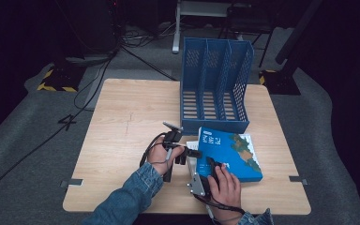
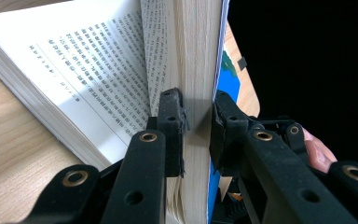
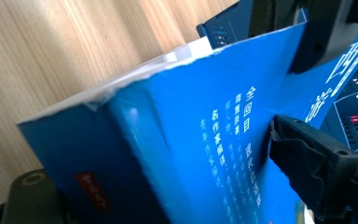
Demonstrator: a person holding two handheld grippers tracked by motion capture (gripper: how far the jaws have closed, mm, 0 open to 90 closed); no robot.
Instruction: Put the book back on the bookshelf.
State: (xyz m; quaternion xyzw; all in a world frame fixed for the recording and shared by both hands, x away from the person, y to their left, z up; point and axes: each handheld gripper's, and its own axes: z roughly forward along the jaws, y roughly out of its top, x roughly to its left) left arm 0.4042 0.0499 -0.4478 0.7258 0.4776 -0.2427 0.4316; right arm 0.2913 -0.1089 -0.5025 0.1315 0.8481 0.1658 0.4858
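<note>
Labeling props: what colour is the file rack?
Blue, perforated sides; file rack clearest in the high view.

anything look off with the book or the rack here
The book has split open: the left gripper clamps only the cover and a thick wad of pages, while the rest fan down onto the table. The rack stands upright and looks fine.

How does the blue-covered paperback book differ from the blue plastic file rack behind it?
The blue-covered paperback book lies low on the wooden table, partly opened and clamped by both grippers; the blue plastic file rack stands upright, untouched. The book's cover is solid with printed art; the rack's walls are perforated and its three slots are empty. Both are blue.
</note>
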